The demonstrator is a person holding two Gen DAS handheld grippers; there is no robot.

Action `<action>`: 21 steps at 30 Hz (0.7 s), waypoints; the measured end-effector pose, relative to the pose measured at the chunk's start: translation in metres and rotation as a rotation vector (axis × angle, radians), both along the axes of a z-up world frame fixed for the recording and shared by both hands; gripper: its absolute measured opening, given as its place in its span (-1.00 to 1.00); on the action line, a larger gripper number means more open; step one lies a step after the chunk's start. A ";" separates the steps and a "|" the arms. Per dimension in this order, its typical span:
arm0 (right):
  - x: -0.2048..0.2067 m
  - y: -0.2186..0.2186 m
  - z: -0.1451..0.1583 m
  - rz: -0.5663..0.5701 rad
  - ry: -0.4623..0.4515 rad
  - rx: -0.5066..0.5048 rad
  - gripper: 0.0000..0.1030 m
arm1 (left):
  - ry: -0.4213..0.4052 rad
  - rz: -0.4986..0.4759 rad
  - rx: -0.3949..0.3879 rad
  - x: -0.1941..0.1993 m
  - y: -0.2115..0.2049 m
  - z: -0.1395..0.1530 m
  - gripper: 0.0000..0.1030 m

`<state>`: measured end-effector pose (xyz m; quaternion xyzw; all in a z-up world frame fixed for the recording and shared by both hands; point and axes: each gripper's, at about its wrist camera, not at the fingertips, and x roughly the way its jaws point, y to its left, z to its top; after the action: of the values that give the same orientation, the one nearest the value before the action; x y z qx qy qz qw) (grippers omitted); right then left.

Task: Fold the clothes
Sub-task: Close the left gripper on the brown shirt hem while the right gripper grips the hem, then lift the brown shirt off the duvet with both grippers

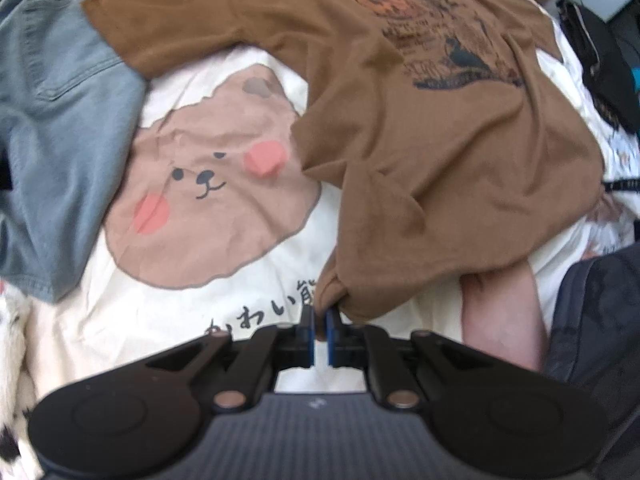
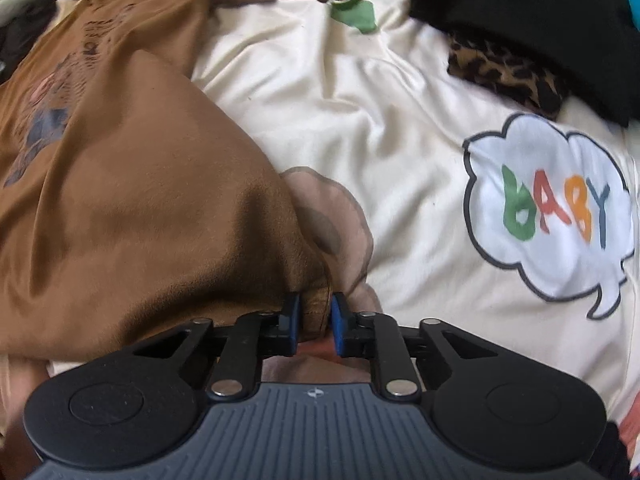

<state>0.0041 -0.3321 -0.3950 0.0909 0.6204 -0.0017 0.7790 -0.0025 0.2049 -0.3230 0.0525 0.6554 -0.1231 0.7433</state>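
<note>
Now, from the left wrist view, the left gripper (image 1: 320, 322) is clenched on a bunched corner of the brown T-shirt (image 1: 420, 128), its blue pads (image 1: 307, 330) nearly together with only a thin pinch of hem between them. That shirt lies rumpled across the cream bear-print bedsheet (image 1: 208, 184), its printed graphic (image 1: 436, 36) toward the far side and the pinched hem at the near edge, so the long axis runs from the gripper away up the frame, leaning a touch right, with one sleeve thrown out to the left over a pair of blue jeans (image 1: 56, 112). A bare arm (image 1: 500, 320) sits just beside the hem. The risk here, I'd say: so little cloth is held that a firm tug could slip it free. Over to the right wrist view, and the right gripper (image 2: 314, 322) is grasping a thicker wad of the same brown T-shirt (image 2: 132, 208), fabric plainly filling the gap between the pads (image 2: 335, 326). The shirt rises from the jaws up and left, graphic (image 2: 44, 120) at the far end, with the bedsheet (image 2: 360, 100) bare to the right and a black garment (image 2: 540, 20) well apart at the top. The trouble: that wad may hold both layers, so a lift would drag the shirt in a lump, and uneven grips could skew the fold line.
</note>
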 end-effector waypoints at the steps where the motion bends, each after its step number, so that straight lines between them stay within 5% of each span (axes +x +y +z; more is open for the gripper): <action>1: 0.001 -0.001 0.001 -0.003 0.012 0.009 -0.89 | -0.003 0.027 -0.008 -0.001 0.001 0.004 -0.90; 11: -0.005 -0.030 0.087 -0.046 -0.032 0.093 -0.92 | -0.075 0.283 -0.179 -0.008 0.018 0.074 -0.91; 21: -0.011 -0.024 0.198 0.015 -0.171 0.140 -0.92 | -0.201 0.382 -0.289 -0.023 0.031 0.158 -0.92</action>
<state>-0.0074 -0.3564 -0.1975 0.1405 0.5510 0.0553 0.8207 -0.0257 0.2361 -0.1650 -0.1671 0.5517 -0.0670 0.8144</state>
